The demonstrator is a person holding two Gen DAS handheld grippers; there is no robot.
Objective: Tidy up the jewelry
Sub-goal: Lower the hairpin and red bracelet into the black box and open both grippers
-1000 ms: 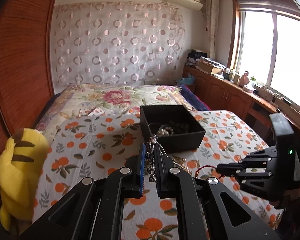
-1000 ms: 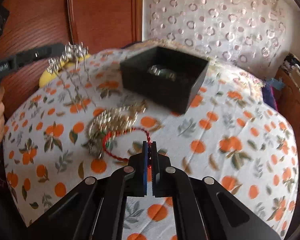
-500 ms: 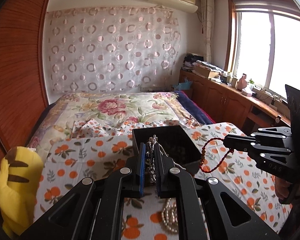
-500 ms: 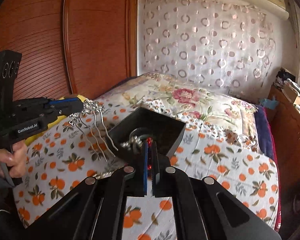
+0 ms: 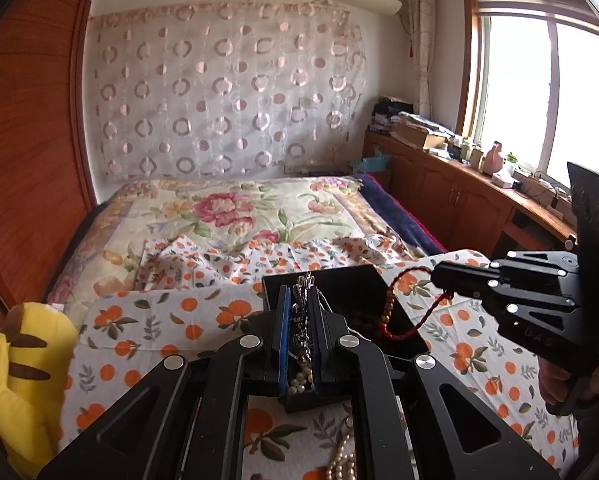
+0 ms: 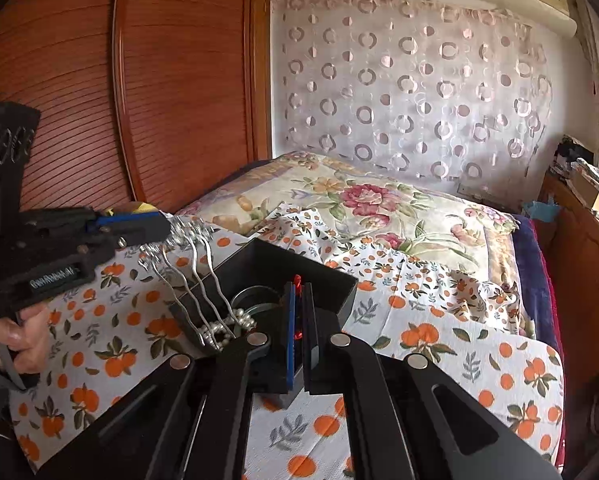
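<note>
A black jewelry box [image 5: 403, 320] [image 6: 319, 276] sits on the orange-print cloth. My left gripper [image 5: 301, 304] [image 6: 167, 230] is shut on a silver hair comb [image 5: 302, 320] [image 6: 187, 264]; its wavy prongs hang down into the box's left side. My right gripper [image 6: 298, 300] [image 5: 439, 276] is shut on a red cord bracelet [image 5: 403, 312] [image 6: 297, 280], which dangles over the box. Pearls [image 6: 235, 322] and a round tin [image 6: 255, 298] lie inside the box.
A pearl necklace [image 5: 343, 460] lies on the cloth in front of the box. A yellow plush toy [image 5: 23, 372] sits at the left by the wooden headboard [image 6: 139, 100]. A floral quilt [image 5: 235, 212] lies behind; cabinets [image 5: 459, 196] line the right wall.
Both grippers have lifted their jewelry off the cloth and moved forward over the box. The comb's prongs and the red bracelet now hang into the box.
</note>
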